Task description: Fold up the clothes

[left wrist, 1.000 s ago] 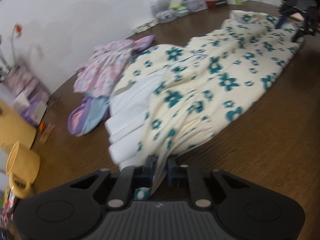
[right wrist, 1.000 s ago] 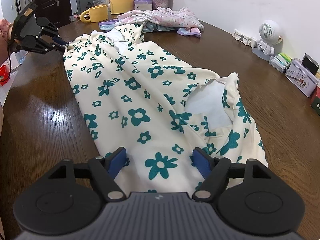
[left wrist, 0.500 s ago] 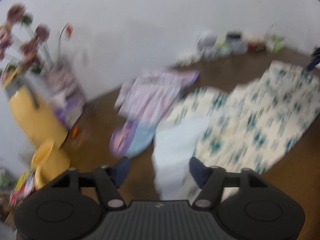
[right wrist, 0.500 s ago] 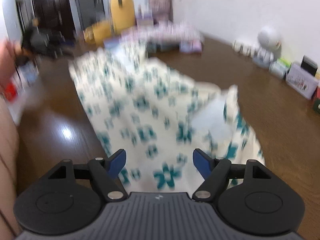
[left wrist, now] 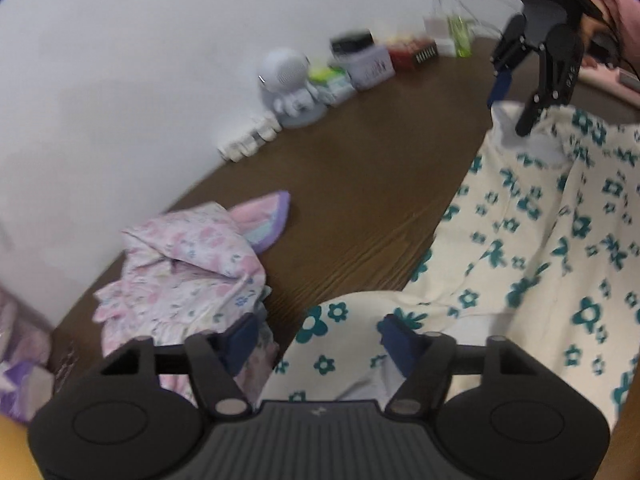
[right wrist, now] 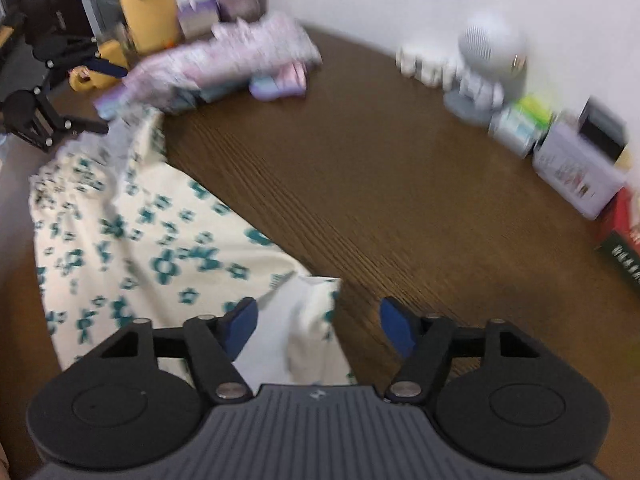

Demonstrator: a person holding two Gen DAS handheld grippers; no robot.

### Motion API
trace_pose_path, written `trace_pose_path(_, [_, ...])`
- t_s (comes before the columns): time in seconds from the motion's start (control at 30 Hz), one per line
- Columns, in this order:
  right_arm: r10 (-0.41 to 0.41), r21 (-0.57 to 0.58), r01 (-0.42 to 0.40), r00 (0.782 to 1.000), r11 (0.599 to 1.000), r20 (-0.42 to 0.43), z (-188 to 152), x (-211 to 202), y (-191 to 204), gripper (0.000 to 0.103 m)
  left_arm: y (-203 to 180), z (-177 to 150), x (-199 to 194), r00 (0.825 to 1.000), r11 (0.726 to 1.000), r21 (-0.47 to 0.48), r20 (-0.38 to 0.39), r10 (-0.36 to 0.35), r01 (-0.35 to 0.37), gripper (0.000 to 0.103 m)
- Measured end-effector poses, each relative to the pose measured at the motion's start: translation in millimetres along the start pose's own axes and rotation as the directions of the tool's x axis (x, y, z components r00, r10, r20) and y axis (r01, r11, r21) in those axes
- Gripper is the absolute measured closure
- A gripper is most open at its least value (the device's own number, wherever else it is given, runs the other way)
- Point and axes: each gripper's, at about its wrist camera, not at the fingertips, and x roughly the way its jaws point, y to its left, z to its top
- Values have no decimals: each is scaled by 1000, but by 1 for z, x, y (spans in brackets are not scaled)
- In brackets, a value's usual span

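Partly blurred floral garment (right wrist: 132, 236)

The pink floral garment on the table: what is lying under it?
Under the pink floral garment a pastel purple, pink and blue piece sticks out onto the wooden table. How far that piece reaches underneath is covered.

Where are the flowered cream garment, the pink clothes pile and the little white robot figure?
Flowered cream garment (left wrist: 520, 248): left wrist view, on its printed cloth.
Pink clothes pile (left wrist: 188, 264): left wrist view, on the middle of the heap.
White robot figure (left wrist: 286, 76): left wrist view, on its round head.
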Motion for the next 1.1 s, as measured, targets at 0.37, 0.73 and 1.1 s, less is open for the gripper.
trace_pose_path(0.37, [62, -9, -62, 997, 998, -38, 3, 17, -6, 98, 12, -5, 31, 990, 991, 32, -66, -128, 130, 102])
trace_pose_path(0.73, [-29, -296, 98, 973, 950, 229, -61, -78, 75, 100, -80, -74, -117, 980, 978, 178, 181, 78, -111, 103])
trace_pose_path(1.1, [-107, -367, 186, 968, 912, 225, -118, -66, 114, 100, -138, -124, -101, 996, 996, 81, 85, 22, -29, 103])
